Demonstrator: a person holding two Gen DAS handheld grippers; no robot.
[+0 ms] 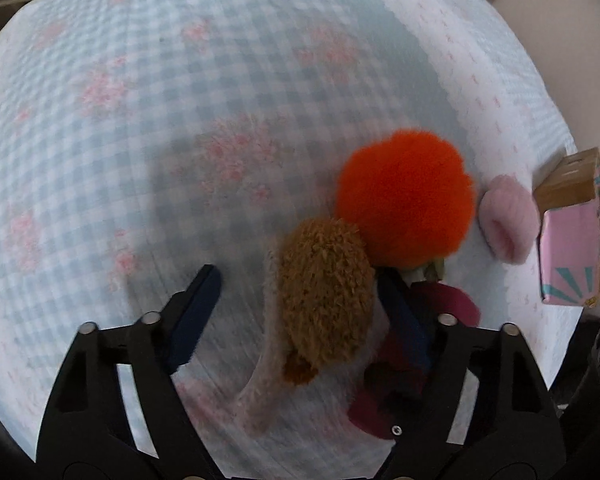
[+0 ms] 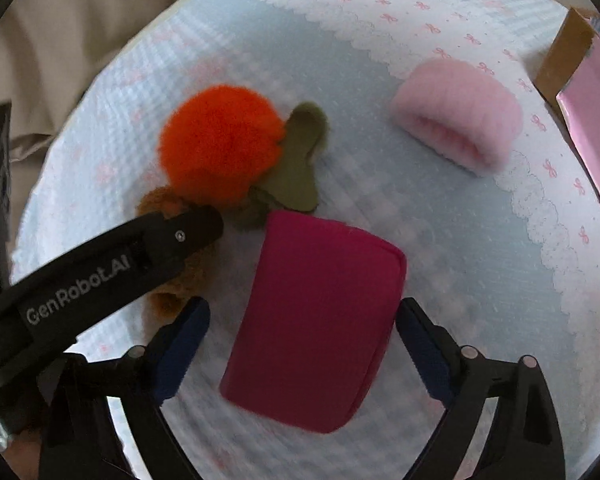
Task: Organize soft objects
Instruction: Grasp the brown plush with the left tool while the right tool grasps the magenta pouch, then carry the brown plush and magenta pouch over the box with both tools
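From the left wrist cam, the left gripper [image 1: 296, 280] was pointed steeply down with its jaws spread and the brown fuzzy plush [image 1: 326, 296] sitting right between them. The pads didn't look like they were pressing on it yet. Its long axis ran roughly along the fingers. The orange pom-pom [image 1: 404, 196] touched it at the far end, and the pink fuzzy roll [image 1: 506, 218] was off to the right by a pink box [image 1: 572, 248].

The right wrist cam had the right gripper [image 2: 302, 320] wide, straddling the magenta pouch [image 2: 316, 320], which lay lengthwise between the fingers, with small gaps on both sides as far as I could tell. So each hand had its own target, I'd guess.

Everything sat on a blue gingham quilt [image 2: 440, 240] with a white scalloped border. Beige fabric showed past its edge.
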